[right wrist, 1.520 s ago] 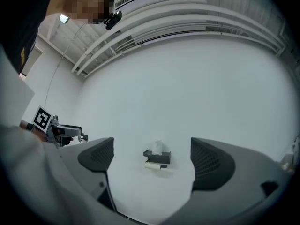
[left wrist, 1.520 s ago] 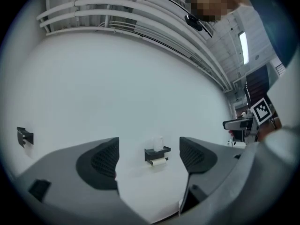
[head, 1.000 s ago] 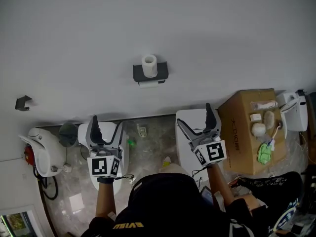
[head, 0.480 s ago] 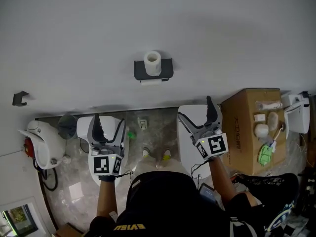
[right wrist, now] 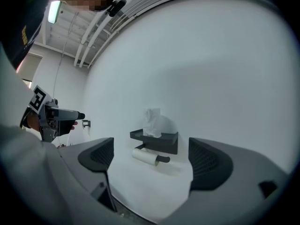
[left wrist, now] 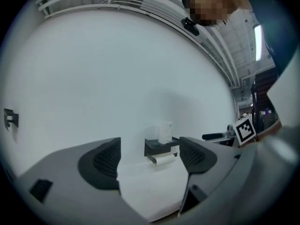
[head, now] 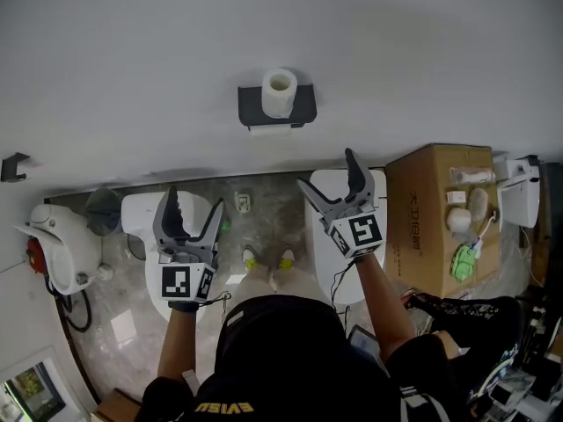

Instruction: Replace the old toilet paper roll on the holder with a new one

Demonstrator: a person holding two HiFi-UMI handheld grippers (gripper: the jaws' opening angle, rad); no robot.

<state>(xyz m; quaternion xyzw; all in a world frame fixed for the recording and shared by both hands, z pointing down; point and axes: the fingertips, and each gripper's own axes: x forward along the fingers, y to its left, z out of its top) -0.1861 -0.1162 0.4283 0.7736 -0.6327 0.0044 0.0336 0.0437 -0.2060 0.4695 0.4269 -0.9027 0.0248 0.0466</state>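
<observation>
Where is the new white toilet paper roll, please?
The new white roll stands upright on the black wall shelf, upper centre in head view, above the old roll.

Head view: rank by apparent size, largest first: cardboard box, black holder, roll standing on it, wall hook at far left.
1. cardboard box
2. black holder
3. roll
4. wall hook
The box is not on the wall like the others, so its lead is apparent only.
</observation>
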